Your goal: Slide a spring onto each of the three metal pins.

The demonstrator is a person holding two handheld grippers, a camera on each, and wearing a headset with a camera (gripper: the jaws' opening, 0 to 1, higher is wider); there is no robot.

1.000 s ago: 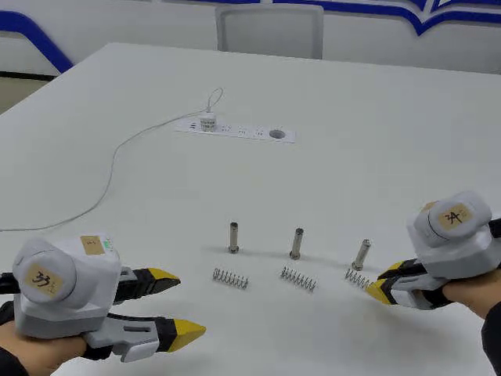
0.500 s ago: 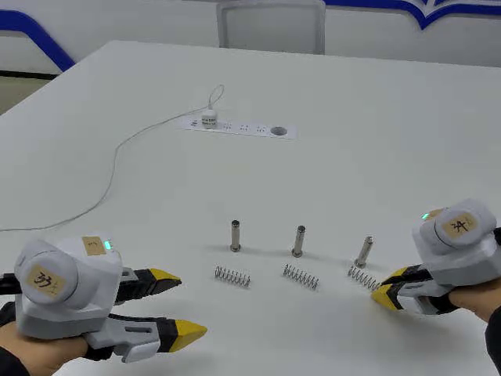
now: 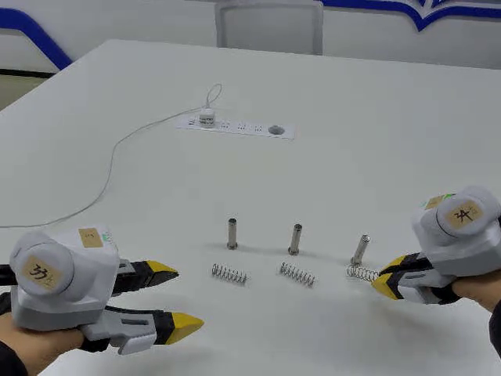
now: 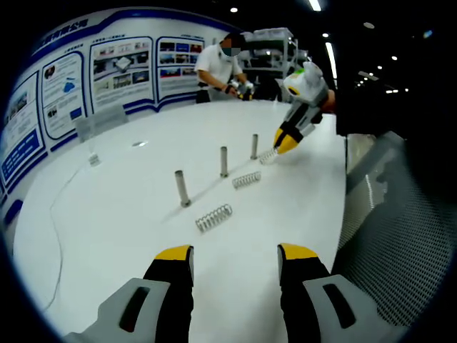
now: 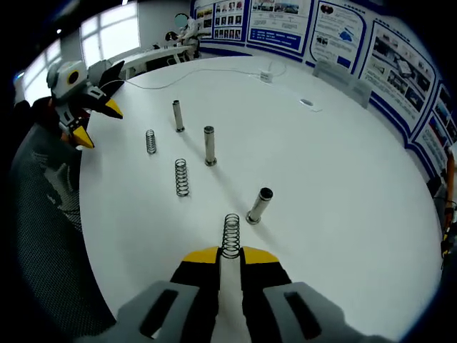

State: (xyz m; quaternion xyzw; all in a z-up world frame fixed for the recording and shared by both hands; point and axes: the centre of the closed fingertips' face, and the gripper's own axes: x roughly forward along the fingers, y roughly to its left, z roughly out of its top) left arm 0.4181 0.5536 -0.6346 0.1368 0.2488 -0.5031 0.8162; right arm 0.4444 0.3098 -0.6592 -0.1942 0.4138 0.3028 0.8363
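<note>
Three metal pins stand upright in a row on the white table: left pin [image 3: 232,233], middle pin [image 3: 296,239], right pin [image 3: 360,249]. In front of each lies a spring: left spring [image 3: 228,273], middle spring [image 3: 297,274], right spring [image 3: 362,272]. My right gripper [image 3: 382,284] is shut on the near end of the right spring [image 5: 230,234], just beside the right pin [image 5: 258,205]. My left gripper [image 3: 174,296] hovers open at the lower left, well short of the left spring [image 4: 214,217] and with nothing between its fingers.
A white power strip [image 3: 235,127] with a plug [image 3: 207,119] and a cable [image 3: 109,168] lies farther back on the table. A chair [image 3: 270,23] stands at the far edge. A person [image 4: 218,64] stands in the background.
My right gripper has edged in to the right spring and its jaws now hold the spring's near end. The left gripper has barely moved.
</note>
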